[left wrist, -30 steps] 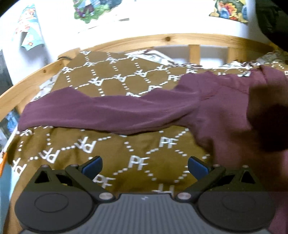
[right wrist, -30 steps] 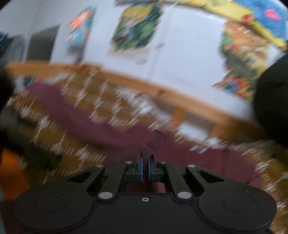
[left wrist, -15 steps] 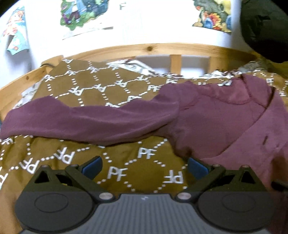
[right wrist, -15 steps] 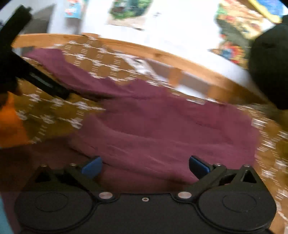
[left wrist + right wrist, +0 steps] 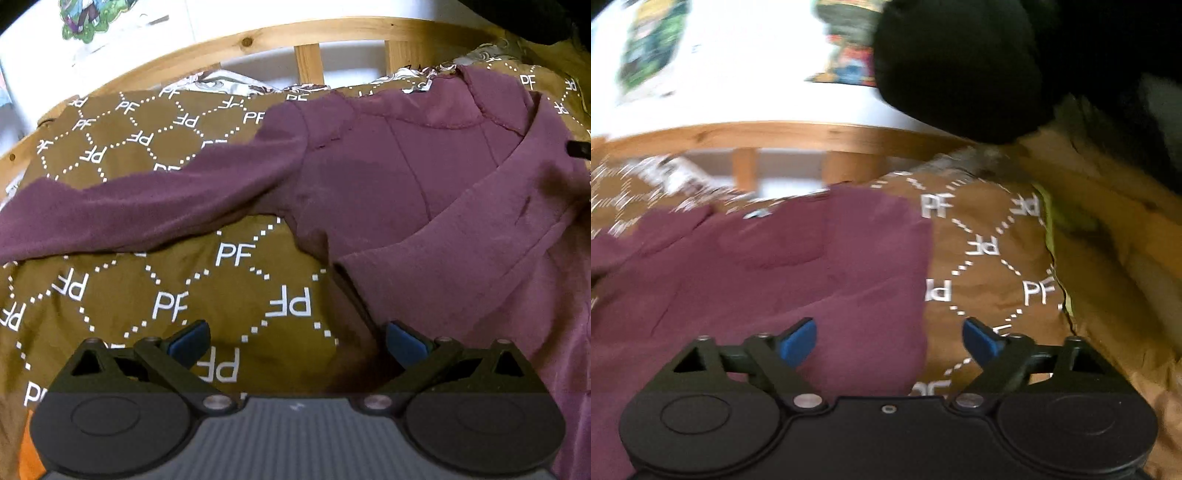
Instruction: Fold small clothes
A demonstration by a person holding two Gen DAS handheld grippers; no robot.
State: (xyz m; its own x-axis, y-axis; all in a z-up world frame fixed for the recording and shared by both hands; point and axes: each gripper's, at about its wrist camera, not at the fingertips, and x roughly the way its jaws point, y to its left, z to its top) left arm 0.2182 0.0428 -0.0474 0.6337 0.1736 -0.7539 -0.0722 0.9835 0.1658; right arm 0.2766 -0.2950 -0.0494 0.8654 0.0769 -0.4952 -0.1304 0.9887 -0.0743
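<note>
A maroon long-sleeved top (image 5: pixel 424 177) lies on a brown bedspread (image 5: pixel 166 295) printed with white "PF" letters. One sleeve (image 5: pixel 129 206) stretches out to the left. The other sleeve is folded across the body, and its cuff (image 5: pixel 354 269) ends just ahead of my left gripper (image 5: pixel 295 341). That gripper is open over bare bedspread and holds nothing. In the blurred right wrist view, my right gripper (image 5: pixel 890 339) hovers over the top's (image 5: pixel 775 266) straight right edge. Its jaws are closing, and the pads (image 5: pixel 798 341) do not press on the cloth.
A wooden bed rail (image 5: pixel 314 33) with slats runs along the far side, below a white wall with posters (image 5: pixel 646 51). A big black soft thing (image 5: pixel 960 66) sits at the far right. Yellow-green cloth (image 5: pixel 1052 229) edges the bedspread's right side. Something orange (image 5: pixel 29 458) shows at lower left.
The right gripper went from shut to open and swung right to the top's edge. The second sleeve now lies folded over the body. The left gripper moved right and lower, toward the cuff.
</note>
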